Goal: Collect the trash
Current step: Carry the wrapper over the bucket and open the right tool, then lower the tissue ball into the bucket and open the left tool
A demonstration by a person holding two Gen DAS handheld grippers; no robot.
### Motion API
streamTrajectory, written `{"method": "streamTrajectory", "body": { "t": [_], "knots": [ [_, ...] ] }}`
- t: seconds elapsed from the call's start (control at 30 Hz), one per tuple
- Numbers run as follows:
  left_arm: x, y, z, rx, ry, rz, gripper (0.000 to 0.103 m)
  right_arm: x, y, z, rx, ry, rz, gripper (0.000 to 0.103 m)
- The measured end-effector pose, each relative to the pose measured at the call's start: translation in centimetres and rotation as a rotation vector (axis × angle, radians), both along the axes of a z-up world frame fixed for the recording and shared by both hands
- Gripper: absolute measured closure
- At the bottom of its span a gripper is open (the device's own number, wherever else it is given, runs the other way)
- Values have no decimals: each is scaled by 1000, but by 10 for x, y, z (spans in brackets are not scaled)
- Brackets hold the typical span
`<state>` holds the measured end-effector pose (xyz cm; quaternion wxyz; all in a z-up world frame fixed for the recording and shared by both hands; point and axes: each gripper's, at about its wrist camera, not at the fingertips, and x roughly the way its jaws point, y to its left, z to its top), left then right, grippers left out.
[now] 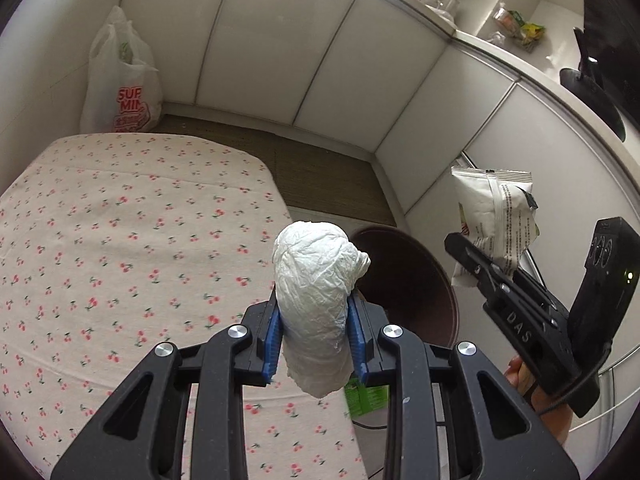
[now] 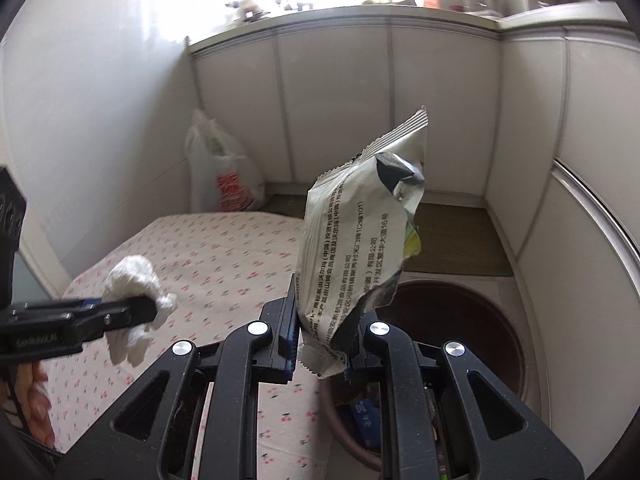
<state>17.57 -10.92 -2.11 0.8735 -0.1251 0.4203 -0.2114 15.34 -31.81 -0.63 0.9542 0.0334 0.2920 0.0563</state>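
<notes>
Left gripper (image 1: 316,344) pinches crumpled tissue wad (image 1: 316,300); right gripper (image 2: 324,344) clamps creased foil wrapper (image 2: 356,248).

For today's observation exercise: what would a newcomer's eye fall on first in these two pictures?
First, the crumpled white tissue wad clamped in the left gripper, over the edge of the cherry-print cloth. Next, the torn silver snack wrapper pinched upright in the right gripper, above the dark brown bin beside the cloth. Behind, a white shopping bag stands in the corner.

Soft window daylight, fisheye-bent edges, slight blur
</notes>
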Motion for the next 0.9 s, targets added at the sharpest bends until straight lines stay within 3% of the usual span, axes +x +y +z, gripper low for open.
{"method": "streamTrajectory", "body": {
  "t": [0.17,0.23,0.37,0.4,0.43,0.83,0.9],
  "knots": [
    [11,-34,-3,-1,7,-41,75,9,-39,-8,-26,44,-158,82],
    [16,-50,-4,0,10,-58,75,15,-50,-17,-41,75,-196,41],
    [22,-78,-6,7,13,-93,75,12,-77,-22,-60,70,-306,29],
    [23,-85,-7,8,14,-99,75,11,-81,-22,-56,67,-328,17],
    [26,-93,-8,10,17,-108,75,9,-86,-22,-56,61,-355,11],
    [48,-165,-18,51,32,-187,70,-14,-130,-29,-84,45,-645,7],
    [51,-176,-21,66,35,-195,62,-21,-131,-29,-81,43,-688,7]
  ]
}}
